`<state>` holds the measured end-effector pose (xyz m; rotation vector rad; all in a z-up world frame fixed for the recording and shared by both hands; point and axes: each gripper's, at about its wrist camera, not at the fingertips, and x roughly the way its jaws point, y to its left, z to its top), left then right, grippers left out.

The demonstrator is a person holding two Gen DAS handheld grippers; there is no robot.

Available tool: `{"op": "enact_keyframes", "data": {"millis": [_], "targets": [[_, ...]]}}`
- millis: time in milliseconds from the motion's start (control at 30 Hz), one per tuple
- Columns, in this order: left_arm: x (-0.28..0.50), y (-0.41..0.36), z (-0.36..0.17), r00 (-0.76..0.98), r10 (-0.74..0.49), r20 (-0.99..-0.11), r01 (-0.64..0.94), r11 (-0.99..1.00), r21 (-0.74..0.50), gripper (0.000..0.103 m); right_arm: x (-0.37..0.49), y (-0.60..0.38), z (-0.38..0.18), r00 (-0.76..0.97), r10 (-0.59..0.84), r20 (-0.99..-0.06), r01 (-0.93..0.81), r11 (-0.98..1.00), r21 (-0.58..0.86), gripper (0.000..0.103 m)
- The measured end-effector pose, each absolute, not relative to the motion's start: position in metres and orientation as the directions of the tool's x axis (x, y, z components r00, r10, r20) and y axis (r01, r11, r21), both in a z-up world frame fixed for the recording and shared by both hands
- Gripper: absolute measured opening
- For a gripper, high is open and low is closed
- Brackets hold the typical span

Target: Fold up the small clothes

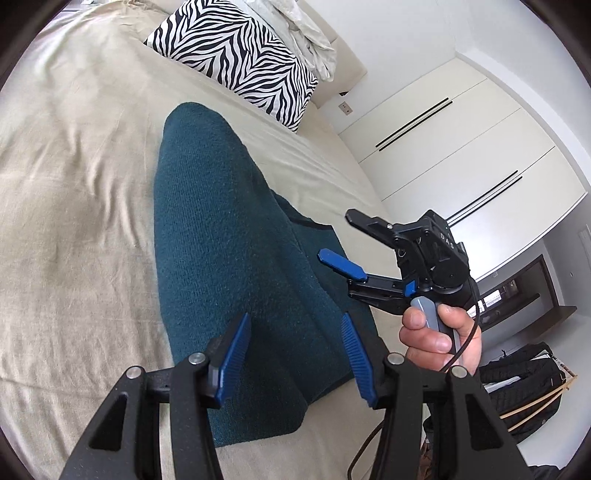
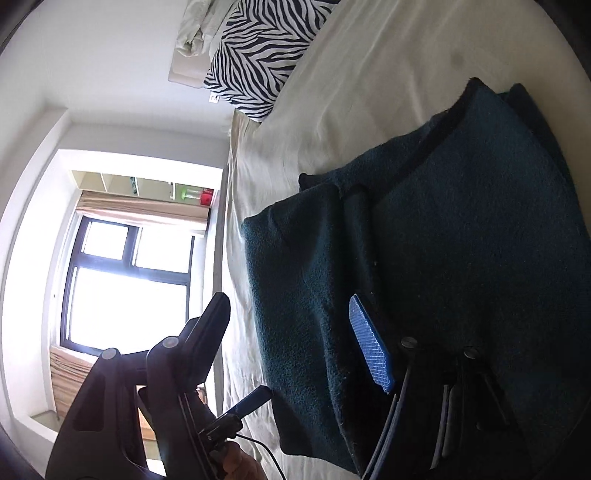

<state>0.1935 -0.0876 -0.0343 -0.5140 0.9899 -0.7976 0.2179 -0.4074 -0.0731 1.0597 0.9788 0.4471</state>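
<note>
There is one dark teal garment [image 1: 236, 236] on one bed [image 1: 74, 184]. There is one zebra-striped pillow [image 1: 236, 59] and one crumpled white blanket [image 1: 310, 33]. There are two tongs: the left tongs [image 1: 295, 354] and the right tongs [image 1: 341, 240]. One hand [image 1: 439, 332] is visible. One window [image 2: 129, 280] shows.

Bare bedsheet [image 1: 74, 206] is seen left of teal garment [image 1: 229, 258], w/ passing room. Far end is blocked by zebra pillow [image 1: 236, 59]; right gripper [image 1: 343, 240] is held nr garment's right edge.
</note>
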Motion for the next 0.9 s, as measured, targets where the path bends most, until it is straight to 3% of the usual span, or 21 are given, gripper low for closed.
{"op": "enact_keyframes", "data": {"millis": [100,233,333,367,433,600,700,867,900], "targets": [[0.198,-0.097,-0.035,0.311,-0.783,-0.538,0.355,0.621,-0.699,0.054,0.228,-0.390,-0.077,0.452,0.715,-0.533,0.151,0.528,0.836,0.055],[0.203,-0.104,-0.034,0.312,-0.773,-0.552,0.359,0.634,-0.685,0.054,0.235,-0.378,-0.094,0.402,0.712,-0.576,0.183,0.553,0.813,0.054],[0.205,-0.105,-0.032,0.319,-0.766,-0.559,0.362,0.643,-0.675,0.054,0.237,-0.376,-0.107,0.376,0.717,-0.587,0.218,0.548,0.808,0.033],[0.206,-0.107,-0.031,0.322,-0.763,-0.561,0.364,0.646,-0.670,0.054,0.237,-0.376,-0.107,0.373,0.716,-0.590,0.213,0.553,0.806,0.032],[0.208,-0.111,-0.030,0.325,-0.759,-0.564,0.366,0.651,-0.665,0.054,0.237,-0.377,-0.106,0.376,0.703,-0.603,0.207,0.571,0.794,0.010],[0.210,-0.128,-0.025,0.339,-0.743,-0.578,0.404,0.669,-0.623,0.054,0.221,-0.393,-0.087,0.438,0.663,-0.607,0.176,0.599,0.781,0.009],[0.216,-0.146,-0.037,0.328,-0.702,-0.633,0.414,0.708,-0.572,0.054,0.212,-0.405,-0.091,0.463,0.649,-0.604,0.186,0.594,0.782,0.009],[0.223,-0.144,-0.056,0.304,-0.686,-0.661,0.363,0.725,-0.585,0.046,0.210,-0.410,-0.104,0.467,0.679,-0.566,0.193,0.547,0.815,0.015],[0.224,-0.144,-0.056,0.300,-0.686,-0.663,0.365,0.725,-0.584,0.046,0.208,-0.414,-0.099,0.497,0.674,-0.546,0.176,0.537,0.825,0.023]]}}
